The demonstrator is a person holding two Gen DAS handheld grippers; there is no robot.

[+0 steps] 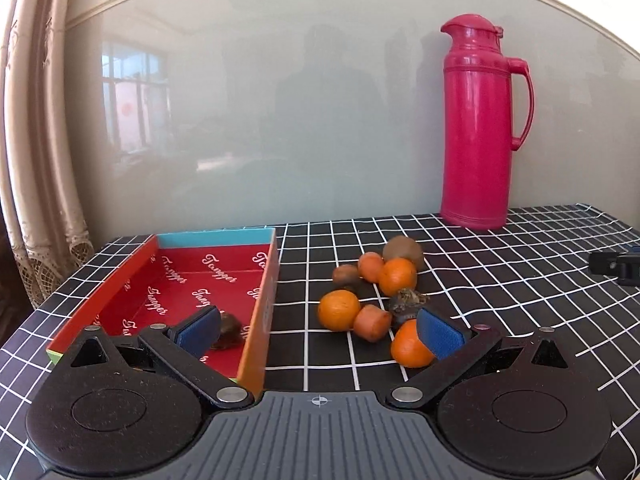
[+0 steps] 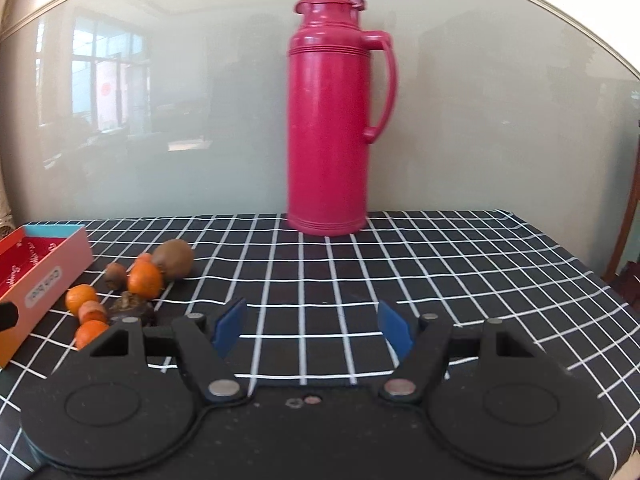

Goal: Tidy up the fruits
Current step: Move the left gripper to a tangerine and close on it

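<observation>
On the checked table [image 2: 400, 264], both our grippers [image 1: 316, 330] [image 2: 312, 326] gaped empty; a careless grab risked scattering the clustered fruits [image 1: 376, 292] off its edge.

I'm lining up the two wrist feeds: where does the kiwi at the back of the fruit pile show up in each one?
Left wrist view: the kiwi sits right of centre, at the far end of the fruit pile, right of the red box.
Right wrist view: the kiwi sits at the left, again at the far end of the pile.
Shared landmark: the pink thermos standing behind on the checked cloth, to the kiwi's right in both.
</observation>
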